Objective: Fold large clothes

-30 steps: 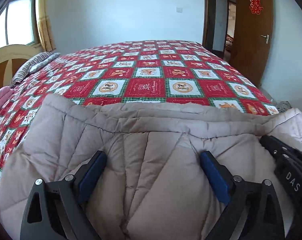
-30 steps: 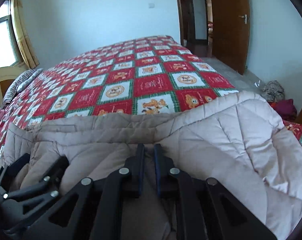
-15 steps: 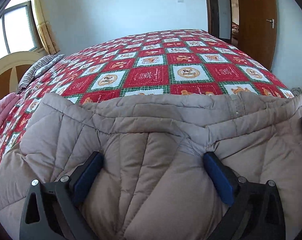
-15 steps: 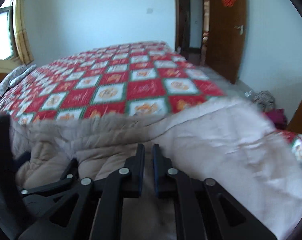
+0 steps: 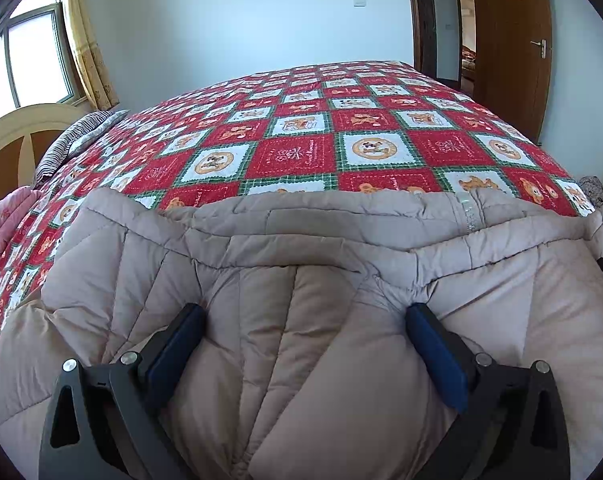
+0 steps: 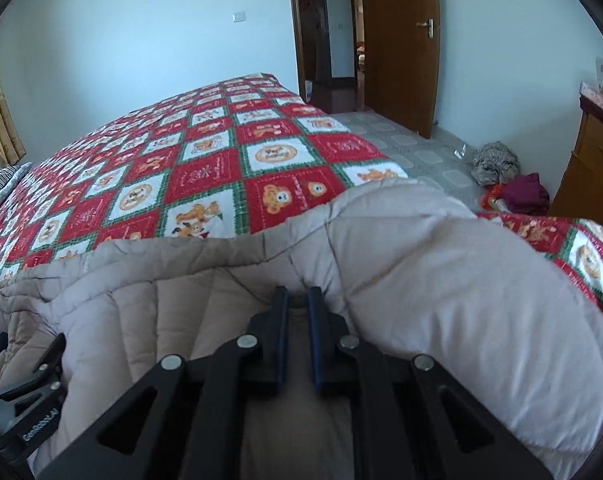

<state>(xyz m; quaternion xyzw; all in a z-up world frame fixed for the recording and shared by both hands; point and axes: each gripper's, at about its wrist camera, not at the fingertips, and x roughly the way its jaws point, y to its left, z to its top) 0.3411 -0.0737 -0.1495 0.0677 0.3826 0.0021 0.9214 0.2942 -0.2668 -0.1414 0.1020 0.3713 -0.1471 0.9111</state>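
On the bed's red checked patchwork quilt (image 5: 293,152), the beige quilted padded coat (image 5: 301,280) lies under the spread left claw (image 5: 303,314); the right claw (image 6: 297,300) pinches its fold.

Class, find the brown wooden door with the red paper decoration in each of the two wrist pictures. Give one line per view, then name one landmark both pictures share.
Left wrist view: the door stands at the upper right, beyond the far right corner of the bed.
Right wrist view: the door stands at top centre-right, past the bed's far end.
Shared landmark: the red checked bedspread under the beige padded coat.
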